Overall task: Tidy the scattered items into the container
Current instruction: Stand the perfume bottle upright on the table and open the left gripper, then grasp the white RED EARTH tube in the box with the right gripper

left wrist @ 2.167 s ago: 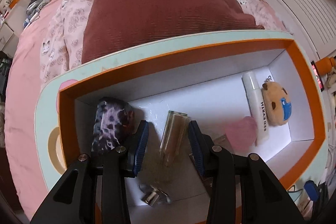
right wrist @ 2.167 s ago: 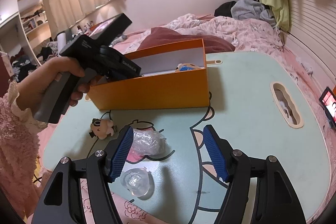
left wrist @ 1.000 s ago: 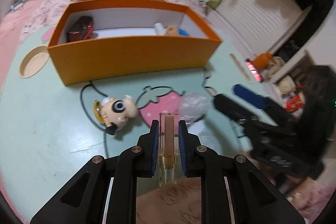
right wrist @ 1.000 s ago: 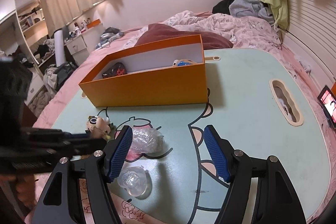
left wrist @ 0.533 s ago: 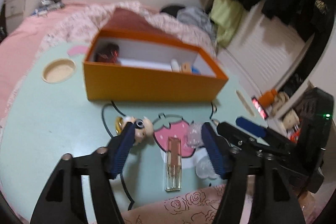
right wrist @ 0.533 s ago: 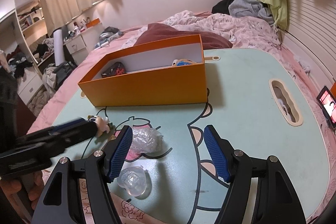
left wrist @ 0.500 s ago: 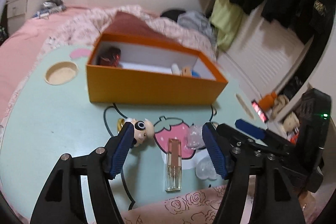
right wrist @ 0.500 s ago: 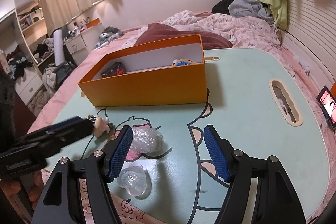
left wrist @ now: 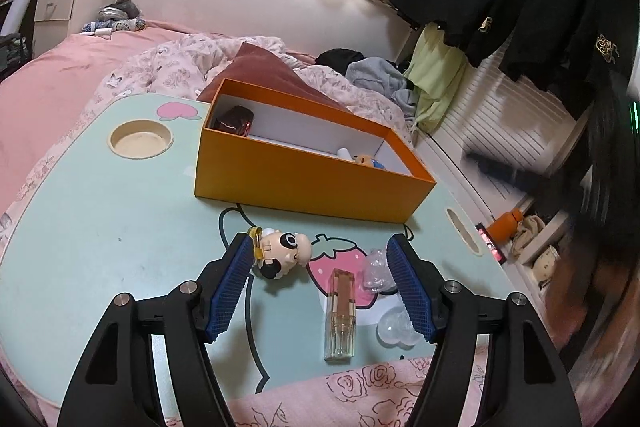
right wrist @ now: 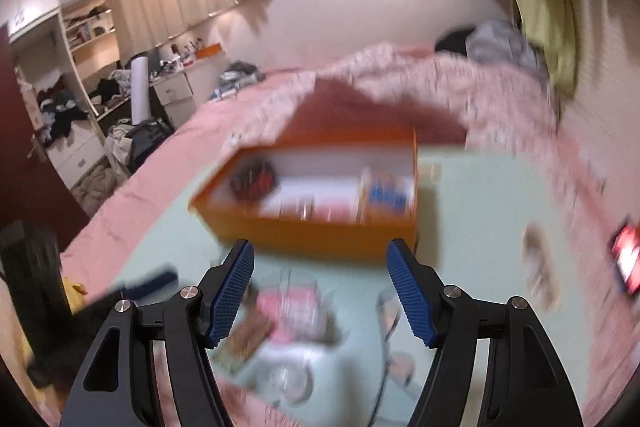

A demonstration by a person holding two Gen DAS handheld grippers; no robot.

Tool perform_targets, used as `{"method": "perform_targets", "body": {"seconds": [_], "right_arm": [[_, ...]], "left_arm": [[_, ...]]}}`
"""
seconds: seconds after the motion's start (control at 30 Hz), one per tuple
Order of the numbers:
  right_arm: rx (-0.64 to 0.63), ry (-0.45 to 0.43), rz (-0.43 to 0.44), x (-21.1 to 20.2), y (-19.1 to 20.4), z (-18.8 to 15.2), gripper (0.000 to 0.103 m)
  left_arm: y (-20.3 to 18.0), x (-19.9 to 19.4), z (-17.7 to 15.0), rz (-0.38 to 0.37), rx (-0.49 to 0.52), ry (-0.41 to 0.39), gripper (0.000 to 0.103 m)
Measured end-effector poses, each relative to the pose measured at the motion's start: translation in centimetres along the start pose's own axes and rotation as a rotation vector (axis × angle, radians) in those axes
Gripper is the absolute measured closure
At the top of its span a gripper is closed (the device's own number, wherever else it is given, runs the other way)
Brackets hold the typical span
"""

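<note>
Four items lie loose near the tabletop's front edge, the glass bottle (left wrist: 340, 311) between the left tool's (left wrist: 320, 287) spread jaws; the right tool (right wrist: 320, 291), empty, is closing; next: grip it, then the orange box (left wrist: 304, 183).

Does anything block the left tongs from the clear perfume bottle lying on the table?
Nothing visible does. The perfume bottle lies alone on the table between and ahead of the open left tongs, apart from the toy figure.
</note>
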State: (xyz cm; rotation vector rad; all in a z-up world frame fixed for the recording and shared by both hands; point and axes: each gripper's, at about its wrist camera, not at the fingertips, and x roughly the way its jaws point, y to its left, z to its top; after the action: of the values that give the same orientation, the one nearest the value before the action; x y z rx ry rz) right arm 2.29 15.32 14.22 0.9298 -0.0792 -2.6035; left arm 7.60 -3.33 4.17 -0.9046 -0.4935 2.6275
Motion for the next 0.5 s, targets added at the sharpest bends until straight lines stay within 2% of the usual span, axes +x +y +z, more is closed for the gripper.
{"method": "perform_targets", "body": {"seconds": [0.1, 0.13, 0.17, 0.23, 0.27, 0.33, 0.4, 0.5], "right_arm": [[-0.051, 0.094, -0.003, 2.7, -0.2, 5.6, 0.037], [-0.080, 0.154, -0.021, 4.5, 0.0, 7.1, 0.043], [-0.115, 0.226, -0.042, 6.7, 0.2, 8.1, 0.058], [-0.161, 0.373, -0.085, 11.7, 0.5, 9.1, 0.072], [-0.153, 0.426, -0.095, 13.5, 0.3, 9.2, 0.074], [-0.116, 0.499, -0.113, 16.5, -0.3, 9.0, 0.075], [-0.102, 0.570, -0.166, 19.0, -1.1, 8.6, 0.075], [-0.078, 0.630, -0.171, 20.9, -1.7, 7.8, 0.075]], "left_arm": [[0.2, 0.0, -0.1, -0.006, -0.008, 0.003, 0.034], [0.3, -0.2, -0.1, -0.008, -0.012, -0.001, 0.034], [0.3, -0.4, -0.2, -0.008, -0.016, -0.006, 0.034], [0.6, -0.6, -0.2, -0.015, -0.027, -0.015, 0.034], [0.8, -0.6, -0.2, -0.022, -0.033, -0.014, 0.034], [1.1, -0.4, -0.2, -0.031, -0.049, -0.008, 0.034], [1.5, -0.3, -0.2, -0.039, -0.063, -0.002, 0.034], [1.8, 0.0, -0.2, -0.050, -0.079, 0.004, 0.034]]}}
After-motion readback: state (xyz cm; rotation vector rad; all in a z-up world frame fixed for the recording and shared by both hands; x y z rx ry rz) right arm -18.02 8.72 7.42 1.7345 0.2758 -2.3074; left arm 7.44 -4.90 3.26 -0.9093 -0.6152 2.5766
